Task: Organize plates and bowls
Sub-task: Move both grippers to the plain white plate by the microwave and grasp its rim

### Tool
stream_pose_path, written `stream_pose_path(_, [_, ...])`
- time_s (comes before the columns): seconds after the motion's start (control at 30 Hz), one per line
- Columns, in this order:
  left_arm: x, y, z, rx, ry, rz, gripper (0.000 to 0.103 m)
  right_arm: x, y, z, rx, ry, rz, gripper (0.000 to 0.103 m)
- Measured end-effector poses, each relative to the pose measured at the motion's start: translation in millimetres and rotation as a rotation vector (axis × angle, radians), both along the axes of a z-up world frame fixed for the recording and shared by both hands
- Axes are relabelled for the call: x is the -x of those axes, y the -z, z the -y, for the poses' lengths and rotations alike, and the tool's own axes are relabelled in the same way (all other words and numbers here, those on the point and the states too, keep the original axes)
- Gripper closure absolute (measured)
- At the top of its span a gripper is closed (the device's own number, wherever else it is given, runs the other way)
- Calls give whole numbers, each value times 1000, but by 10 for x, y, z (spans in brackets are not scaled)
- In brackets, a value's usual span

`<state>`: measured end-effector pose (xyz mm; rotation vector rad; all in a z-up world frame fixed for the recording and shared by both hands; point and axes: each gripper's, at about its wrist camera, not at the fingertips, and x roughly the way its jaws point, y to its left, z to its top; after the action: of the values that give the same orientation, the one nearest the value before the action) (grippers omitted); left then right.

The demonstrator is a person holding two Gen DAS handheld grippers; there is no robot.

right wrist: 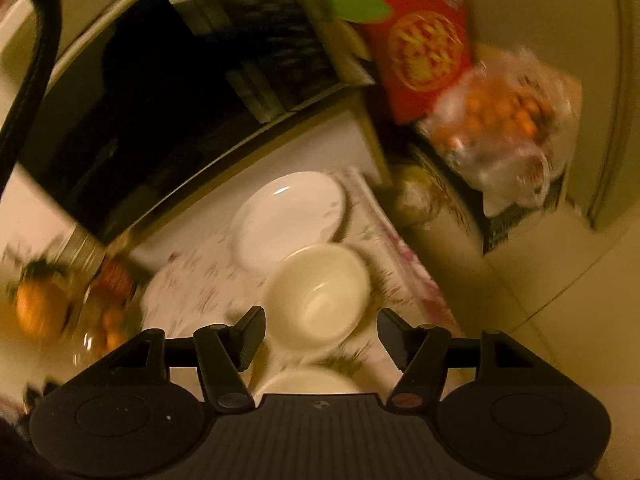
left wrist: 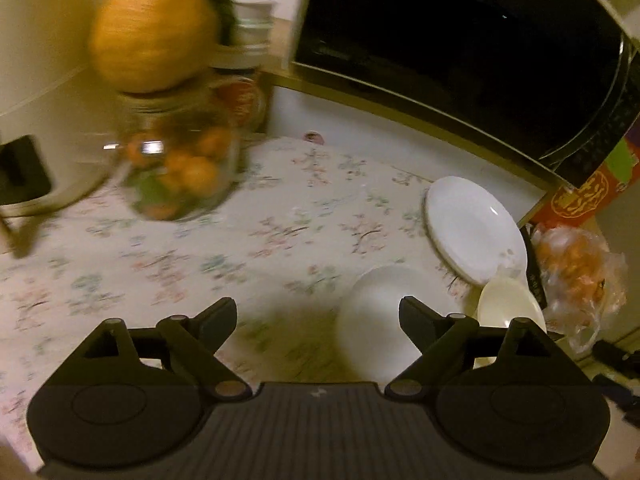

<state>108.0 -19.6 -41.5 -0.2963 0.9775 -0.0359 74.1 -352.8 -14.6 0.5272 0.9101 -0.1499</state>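
Note:
A white plate (left wrist: 474, 228) lies on the floral tablecloth (left wrist: 240, 248) near the microwave. A cream bowl (left wrist: 506, 310) sits just in front of it, and a white bowl (left wrist: 376, 320) stands to its left. My left gripper (left wrist: 318, 322) is open and empty, its right finger over the white bowl. In the right wrist view the plate (right wrist: 288, 216) lies behind the cream bowl (right wrist: 316, 296), and another white rim (right wrist: 308, 384) shows below. My right gripper (right wrist: 322, 338) is open and empty, just short of the cream bowl.
A black microwave (left wrist: 460, 48) stands at the back. A glass jar of oranges (left wrist: 176, 168) with an orange ball on top is at the left, stacked bowls (left wrist: 254, 16) behind it. A red box (right wrist: 420, 36) and a bag of oranges (right wrist: 504, 120) sit at the right.

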Motion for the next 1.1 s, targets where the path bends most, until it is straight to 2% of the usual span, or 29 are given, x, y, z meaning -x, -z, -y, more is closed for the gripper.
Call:
stream_pose_path(0.1, [-214,133,165,-4,18,-14,17,-209,220,213,-39,56,-34,43])
stream_pose_path(0.3, [-622,283,344,-13,33,-1,17,-574,452,526,-81,80,-4,44])
stream_pose_path(0.4, [-808,341,391,15,29,19,17,-761,538,579,-95,64,15,45])
stream_pose_path(0.47, [-922,416,436,45,29,16,20,-888,600,587,-90,40,22,47])
stream_pose_path(0.53, [-1018,504,479,69,38,8,27,-998,656,585,-86,12,25,50])
stream_pose_path(0.63, [-1135,589,551,77,57,-2,34,-1135,757,594,-88,-3,26,58])
stream_pose_path(0.73, [-1230,636,620,90,77,1,38,-1230,869,585,-121,-10,31,64])
stream_pose_path(0.9, [-1329,682,727,118,122,-7,41,-1371,1019,540,-169,-18,46,65])
stream_pose_path(0.97, [-1375,748,767,118,141,-22,45,-1414,1057,522,-178,-20,47,65])
stream_pose_path(1.1, [-1402,761,833,90,167,0,50,-1479,1138,447,-158,-42,31,73])
